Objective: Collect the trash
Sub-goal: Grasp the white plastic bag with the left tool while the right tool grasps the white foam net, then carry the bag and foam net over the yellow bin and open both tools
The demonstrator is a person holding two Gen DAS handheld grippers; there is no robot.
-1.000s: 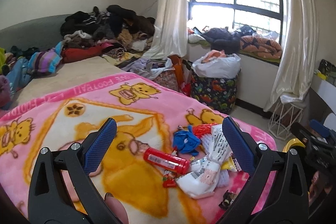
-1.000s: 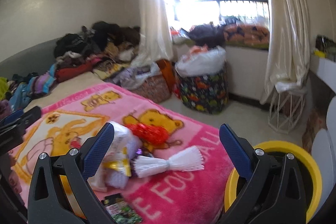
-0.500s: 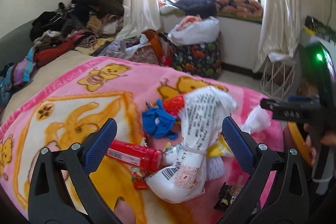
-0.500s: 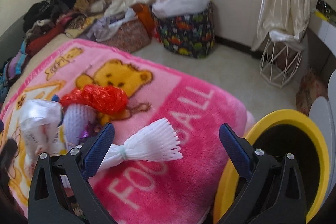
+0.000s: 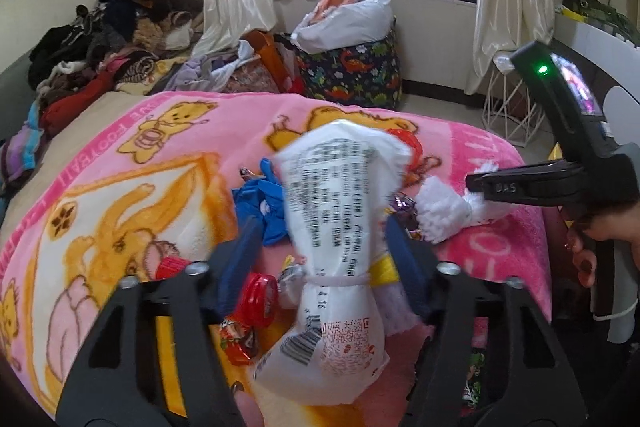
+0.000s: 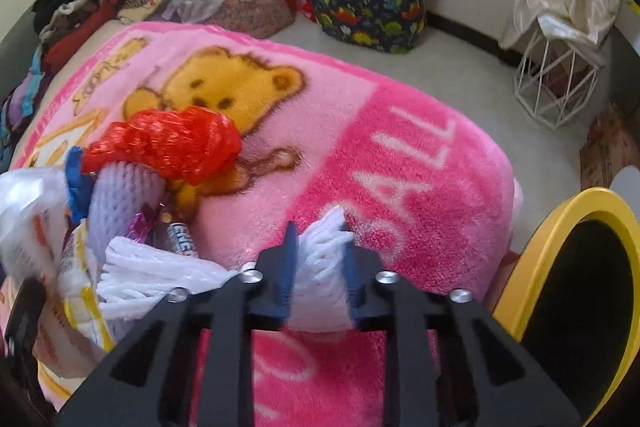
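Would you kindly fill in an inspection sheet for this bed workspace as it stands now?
Surface: pink bear blanket on the bed.
Job's things: white printed bag, white foam net, red mesh net, blue wrapper, red-capped bottle, small candy wrappers.
Clutter: clothes pile at the bed's far side.
Grippers: left gripper has just been closing around the bag, contact unclear; right gripper shut on the foam net.
Cables: nothing seen.
Surroundings: yellow bin, dinosaur-print hamper, wire stool, curtains, window.
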